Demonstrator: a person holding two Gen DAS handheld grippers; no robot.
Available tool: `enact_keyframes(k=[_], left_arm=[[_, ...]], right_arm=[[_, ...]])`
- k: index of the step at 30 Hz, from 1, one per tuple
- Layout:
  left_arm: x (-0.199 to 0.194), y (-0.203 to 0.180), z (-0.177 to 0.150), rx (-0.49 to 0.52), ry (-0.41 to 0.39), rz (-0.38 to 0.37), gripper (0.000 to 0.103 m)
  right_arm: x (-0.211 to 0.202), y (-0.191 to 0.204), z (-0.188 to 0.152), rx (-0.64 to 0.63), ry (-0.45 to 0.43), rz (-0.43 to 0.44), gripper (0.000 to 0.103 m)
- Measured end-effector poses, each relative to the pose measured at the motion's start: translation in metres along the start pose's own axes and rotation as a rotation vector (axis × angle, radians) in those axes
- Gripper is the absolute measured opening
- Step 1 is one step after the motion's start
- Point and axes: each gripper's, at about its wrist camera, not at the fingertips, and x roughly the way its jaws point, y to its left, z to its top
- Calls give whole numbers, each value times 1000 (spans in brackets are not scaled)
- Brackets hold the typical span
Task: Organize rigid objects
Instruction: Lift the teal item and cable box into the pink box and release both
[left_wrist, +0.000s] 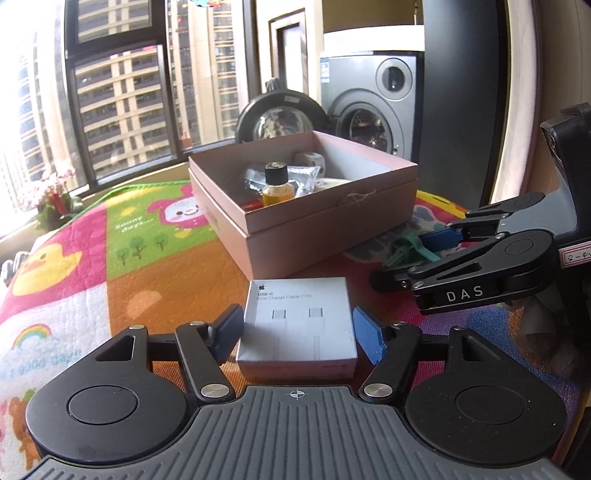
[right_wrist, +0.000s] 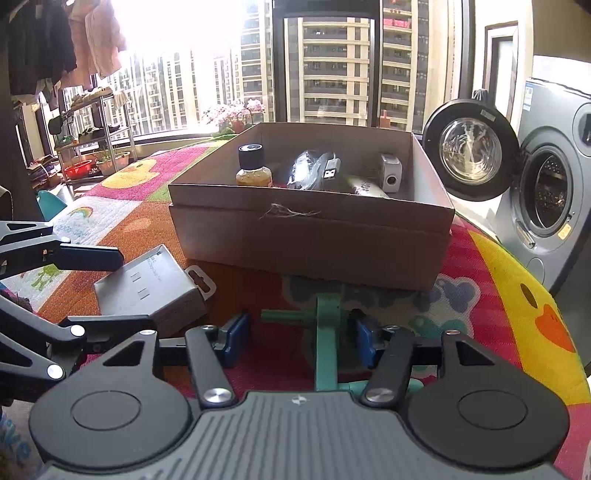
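- The white cable box (left_wrist: 297, 332) is a flat, square carton printed "USB-C" and "Charge Cable" in grey, with two small cable-end drawings on its lid; a clear hang tab (right_wrist: 201, 280) juts from one edge
- It lies flat on the play mat (left_wrist: 92, 266), just in front of the pink box (left_wrist: 332, 236) and apart from it
- The left gripper (left_wrist: 298, 330) straddles this carton, jaws spread a little wider than the carton; its blue pads (left_wrist: 369, 338) sit just beside the carton's two sides, and whether they press it I cannot tell
- The green plastic piece (right_wrist: 325, 339) is mint-coloured: a long flat stem crossed by a thinner bar, with a blocky hub where they meet; it lies on the mat near the pink box's front wall
- The right gripper (right_wrist: 299, 341) has the stem between its jaws, which stand partly apart; the right-hand pad looks to be against the hub, while the left-hand pad is clear of the piece
- The pink box is open, its tray nested in its lid, with a scrap of twine on the front wall
- Inside stand a small amber bottle (left_wrist: 277, 186) with a black cap, a bagged USB cable (right_wrist: 317, 170), a small silver cube (right_wrist: 390, 172) and a white tube, partly hidden
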Motion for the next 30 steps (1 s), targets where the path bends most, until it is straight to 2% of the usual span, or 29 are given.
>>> enact_keyframes(k=[3, 8, 14, 17, 18, 21, 28, 30], left_arm=[[0, -2, 0, 19, 16, 38, 72], [5, 2, 0, -17, 12, 39, 73], [11, 10, 4, -71, 1, 19, 76], [27, 20, 3, -155, 83, -38, 79], [28, 21, 2, -158, 62, -40, 79], [28, 21, 3, -171, 63, -40, 80], [28, 16, -2, -167, 37, -17, 80], [28, 10, -4, -113, 32, 1, 79]], right_arm=[[0, 0, 0, 0, 0, -1, 58], [0, 0, 0, 0, -1, -2, 58], [0, 0, 0, 1, 0, -1, 58], [0, 0, 0, 0, 0, -1, 58], [0, 0, 0, 0, -1, -1, 58], [0, -1, 0, 4, -1, -3, 58], [-2, 0, -1, 7, -7, -3, 58], [-3, 0, -1, 7, -9, -2, 56]])
